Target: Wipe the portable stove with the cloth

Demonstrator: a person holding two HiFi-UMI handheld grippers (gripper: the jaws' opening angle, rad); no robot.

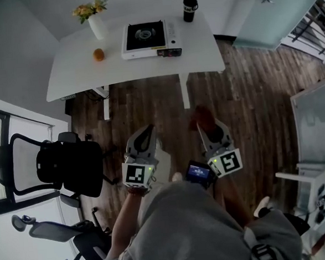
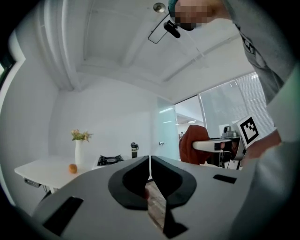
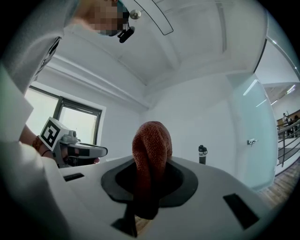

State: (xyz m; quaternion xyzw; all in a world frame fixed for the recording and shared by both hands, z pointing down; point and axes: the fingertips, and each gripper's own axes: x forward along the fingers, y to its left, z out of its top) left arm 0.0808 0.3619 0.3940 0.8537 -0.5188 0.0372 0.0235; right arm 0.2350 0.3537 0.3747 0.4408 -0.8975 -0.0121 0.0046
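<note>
Both arms are out in front, held level and side by side with a small gap between them. The left gripper [image 1: 145,132] has its jaws pressed together on nothing. The right gripper [image 1: 211,127] is clamped on a bunched rust-red cloth [image 3: 151,145].

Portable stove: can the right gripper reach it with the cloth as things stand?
Probably not yet. The right gripper, shut on the cloth, is held well short of the portable stove on the white table. Only wooden floor lies between, so stepping forward should do.
</note>
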